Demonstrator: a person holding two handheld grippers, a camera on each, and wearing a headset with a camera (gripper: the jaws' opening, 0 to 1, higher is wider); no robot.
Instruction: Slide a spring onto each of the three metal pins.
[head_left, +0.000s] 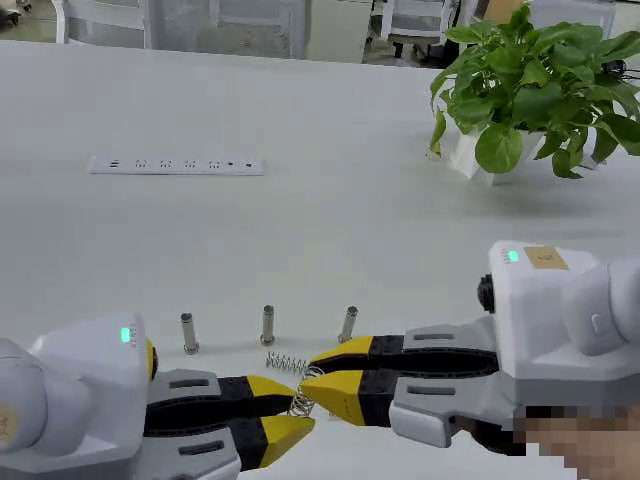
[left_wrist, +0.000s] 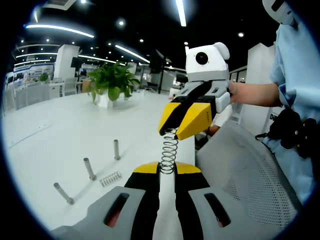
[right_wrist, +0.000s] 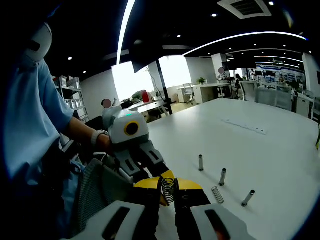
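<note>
Three short metal pins stand bare in a row on the white table. In front of them my two grippers meet tip to tip. A small spring spans between them, and both are shut on it: the left gripper on one end, the right gripper on the other. The left gripper view has the spring running from my own jaws up into the right gripper. In the right gripper view the spring sits between my jaws. A second spring lies loose near the pins.
A white power strip lies at the table's far left. A potted green plant stands at the far right. Chairs line the table's far edge. A mesh chair back is beside the person.
</note>
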